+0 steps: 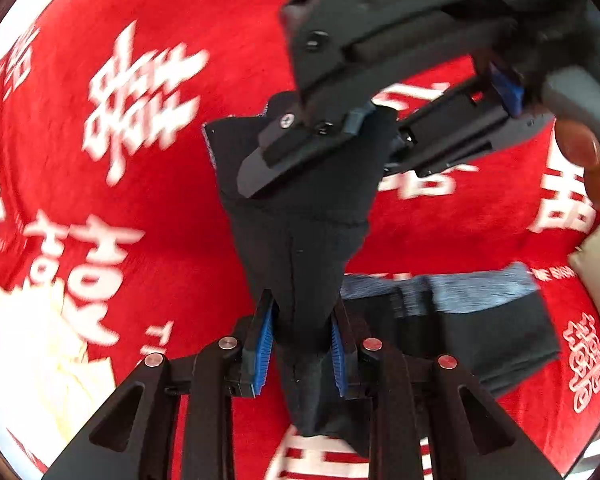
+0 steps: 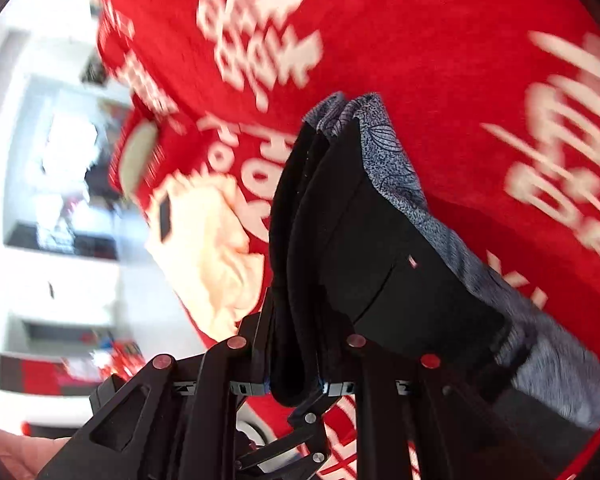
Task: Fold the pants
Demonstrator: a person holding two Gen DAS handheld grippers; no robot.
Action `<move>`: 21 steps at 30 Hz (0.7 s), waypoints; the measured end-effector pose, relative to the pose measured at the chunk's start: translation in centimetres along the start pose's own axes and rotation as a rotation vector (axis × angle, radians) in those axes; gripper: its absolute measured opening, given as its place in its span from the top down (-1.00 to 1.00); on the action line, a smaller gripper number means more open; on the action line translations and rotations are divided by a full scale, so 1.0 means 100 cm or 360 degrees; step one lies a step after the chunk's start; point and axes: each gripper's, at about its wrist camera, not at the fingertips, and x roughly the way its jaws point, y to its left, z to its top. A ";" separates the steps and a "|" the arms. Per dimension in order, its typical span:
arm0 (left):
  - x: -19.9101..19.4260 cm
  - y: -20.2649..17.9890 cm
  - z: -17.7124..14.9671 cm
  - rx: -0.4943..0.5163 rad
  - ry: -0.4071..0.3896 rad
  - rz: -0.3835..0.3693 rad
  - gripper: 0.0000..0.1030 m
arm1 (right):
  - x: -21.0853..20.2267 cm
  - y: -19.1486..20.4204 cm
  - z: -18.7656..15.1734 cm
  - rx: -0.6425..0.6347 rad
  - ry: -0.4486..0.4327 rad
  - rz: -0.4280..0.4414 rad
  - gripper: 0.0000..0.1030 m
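Red cloth [image 1: 188, 200] with big white characters, spread across both views and blurred. Beyond its edge at the left of the right wrist view, white shelving [image 2: 60, 200], too smeared to tell what sat in it. A crumpled cream garment [image 2: 216, 248] on the cloth at centre left of that view, and at lower left of the left wrist view.

Black pants [image 1: 296, 248] up off the cloth in the middle of the left wrist view, bunched into a narrow column. Left gripper [image 1: 300, 356] at bottom centre, blue pads [image 1: 262, 354] pressed tight on that fabric, a tail of it hanging below. Right gripper [image 1: 320, 148] in from the upper right, pinching the top of the same bunch; a thumb [image 1: 580, 148] at the right edge on its handle. More of the pants at lower right, grey patterned band showing, resting on the cloth.

Right wrist view: jaws closed on a thick black fold at bottom centre, grey patterned lining running off to lower right.
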 end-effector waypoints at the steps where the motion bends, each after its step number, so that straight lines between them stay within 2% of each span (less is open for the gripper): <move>1: -0.004 -0.010 0.004 0.0032 -0.0003 -0.0021 0.50 | -0.013 -0.005 -0.006 0.0018 -0.0040 0.0017 0.65; 7: -0.024 -0.094 0.019 0.0247 -0.0007 -0.0160 0.50 | -0.105 -0.057 -0.072 0.0171 -0.0325 0.0130 0.65; 13: -0.024 -0.184 0.011 0.0503 0.0056 -0.0275 0.50 | -0.161 -0.125 -0.152 0.0418 -0.0592 0.0225 0.65; 18: 0.000 -0.249 -0.020 0.0679 0.0201 -0.0318 0.50 | -0.180 -0.194 -0.210 0.0635 -0.0696 0.0223 0.65; 21: 0.024 -0.272 -0.045 0.0757 0.0315 -0.0287 0.47 | -0.168 -0.235 -0.239 0.0757 -0.0708 0.0230 0.65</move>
